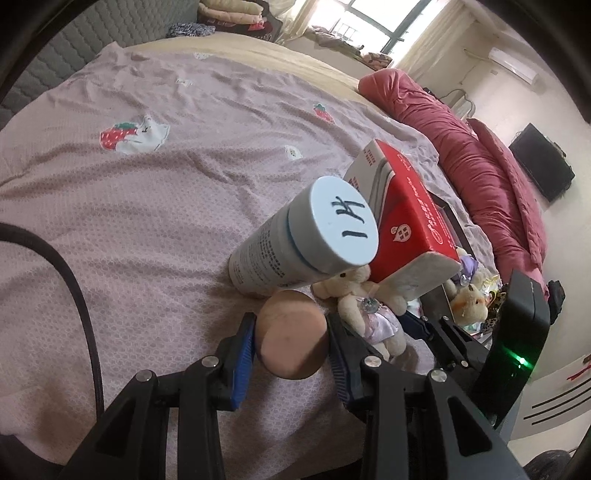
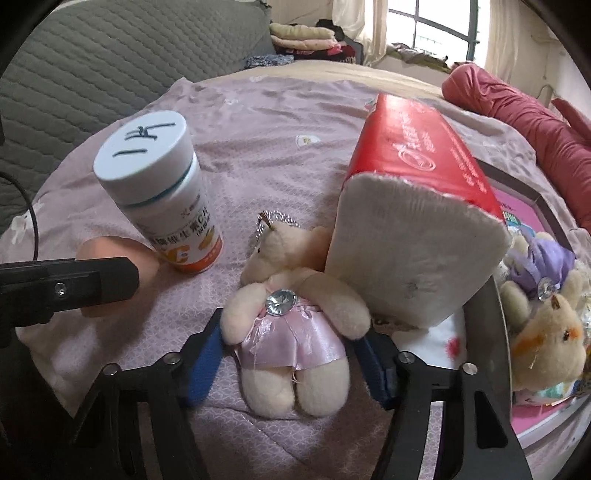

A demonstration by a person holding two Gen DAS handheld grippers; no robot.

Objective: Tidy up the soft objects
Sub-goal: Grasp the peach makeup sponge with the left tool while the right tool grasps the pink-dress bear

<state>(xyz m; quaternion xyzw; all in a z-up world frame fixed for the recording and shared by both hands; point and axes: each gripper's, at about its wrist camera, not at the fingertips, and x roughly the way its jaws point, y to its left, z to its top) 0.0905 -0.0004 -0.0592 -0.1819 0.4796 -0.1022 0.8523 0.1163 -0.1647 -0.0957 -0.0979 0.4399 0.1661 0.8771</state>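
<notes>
Right wrist view: plush bear (image 2: 291,321), light and squashy, lies on the bed (image 2: 258,147) between wide-spread right gripper (image 2: 291,354) fingers; torso grip advised. Left gripper (image 1: 291,347) clasps a peach sponge (image 1: 291,336).

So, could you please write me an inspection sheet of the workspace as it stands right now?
Surface: bed under a wrinkled pink sheet with strawberry prints.
Job's things: plush bear in pink dress lying between the right gripper's fingers; round peach-coloured soft piece between the left gripper's fingers; more plush bears in the tray at right.
Clutter: upright vitamin C bottle; red tissue pack leaning over the tray edge.
Grippers: left gripper closed on the soft piece; right gripper open around the bear.
Cables: black cable across the sheet at left.
Surroundings: red duvet, folded blankets, window.
</notes>
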